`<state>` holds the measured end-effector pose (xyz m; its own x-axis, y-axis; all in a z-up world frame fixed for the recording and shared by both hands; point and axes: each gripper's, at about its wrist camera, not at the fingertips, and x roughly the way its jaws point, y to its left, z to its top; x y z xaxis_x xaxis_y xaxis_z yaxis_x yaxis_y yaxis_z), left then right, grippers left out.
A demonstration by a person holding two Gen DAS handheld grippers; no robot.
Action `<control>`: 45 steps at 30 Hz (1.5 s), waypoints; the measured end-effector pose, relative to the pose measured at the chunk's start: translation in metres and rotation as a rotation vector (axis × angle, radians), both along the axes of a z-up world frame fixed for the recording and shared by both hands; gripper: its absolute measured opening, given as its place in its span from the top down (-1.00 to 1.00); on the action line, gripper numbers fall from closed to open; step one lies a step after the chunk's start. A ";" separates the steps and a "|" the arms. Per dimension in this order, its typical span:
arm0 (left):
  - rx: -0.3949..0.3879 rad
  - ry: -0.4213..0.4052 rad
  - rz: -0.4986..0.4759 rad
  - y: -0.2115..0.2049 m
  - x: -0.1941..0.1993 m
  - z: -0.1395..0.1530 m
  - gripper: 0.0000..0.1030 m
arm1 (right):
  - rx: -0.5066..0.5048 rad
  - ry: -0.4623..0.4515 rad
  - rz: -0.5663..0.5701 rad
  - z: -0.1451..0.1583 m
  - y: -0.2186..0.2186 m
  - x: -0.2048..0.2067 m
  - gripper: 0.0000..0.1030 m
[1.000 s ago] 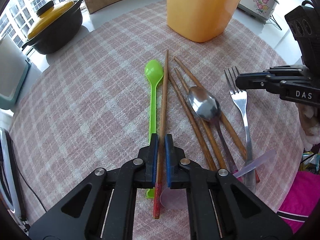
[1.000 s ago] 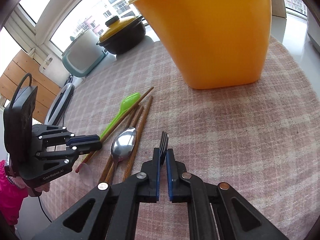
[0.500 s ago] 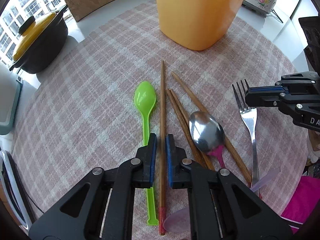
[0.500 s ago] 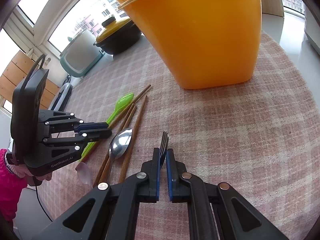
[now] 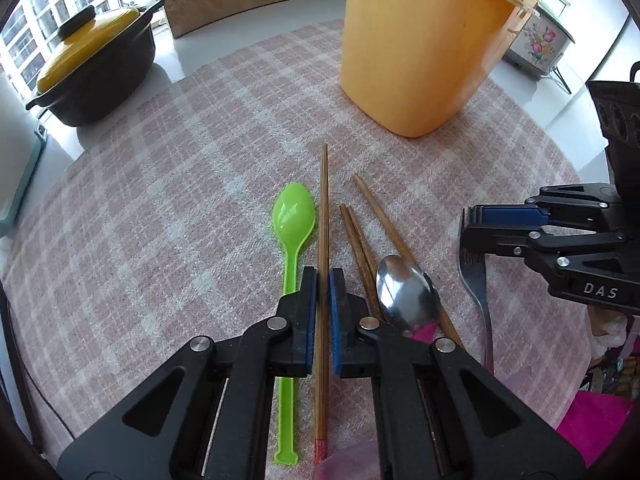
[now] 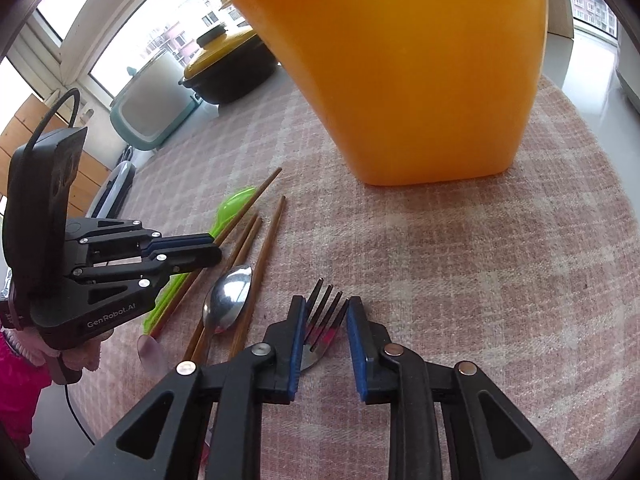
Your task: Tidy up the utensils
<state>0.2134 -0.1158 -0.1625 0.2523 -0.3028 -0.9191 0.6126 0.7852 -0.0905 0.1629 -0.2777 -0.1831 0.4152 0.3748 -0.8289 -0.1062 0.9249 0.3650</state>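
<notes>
My left gripper (image 5: 323, 276) is shut on a wooden chopstick (image 5: 322, 200), which points toward the orange bin (image 5: 420, 48). A green plastic spoon (image 5: 292, 224) lies just left of it. Several more chopsticks (image 5: 376, 212) and a metal spoon (image 5: 404, 292) lie to its right. My right gripper (image 6: 325, 312) is open, its fingers on either side of a metal fork (image 6: 324, 312) that lies on the cloth. The bin (image 6: 404, 68) stands just beyond. The left gripper also shows in the right wrist view (image 6: 208, 246).
A pink plaid cloth (image 5: 160, 184) covers the round table. A black pot with a yellow lid (image 5: 92, 68) stands far left. A floral cooker (image 5: 540, 44) is behind the bin. A teal appliance (image 6: 152, 108) sits at the table's edge.
My right gripper has opened around the fork. My left gripper, still shut on the chopstick, has moved forward toward the bin.
</notes>
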 end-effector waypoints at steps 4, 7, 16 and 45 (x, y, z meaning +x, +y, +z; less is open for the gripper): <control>-0.055 -0.013 0.067 0.016 -0.003 0.009 0.93 | -0.009 -0.004 0.022 0.002 0.007 0.001 0.83; -0.111 -0.018 0.132 0.030 -0.006 0.020 0.93 | 0.001 -0.023 0.017 0.011 0.007 -0.004 0.96; -0.261 -0.144 0.266 0.050 -0.019 0.079 0.93 | -0.012 -0.175 -0.006 0.065 -0.015 -0.035 1.00; -0.552 -0.539 0.428 -0.046 -0.025 0.208 0.93 | -0.095 -0.541 0.022 0.216 -0.112 -0.064 1.00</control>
<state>0.1888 -0.1621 0.0454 0.8030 -0.4483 -0.3926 0.3446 0.8868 -0.3079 0.0991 -0.3893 0.0331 0.7845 0.3223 -0.5298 -0.2752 0.9465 0.1683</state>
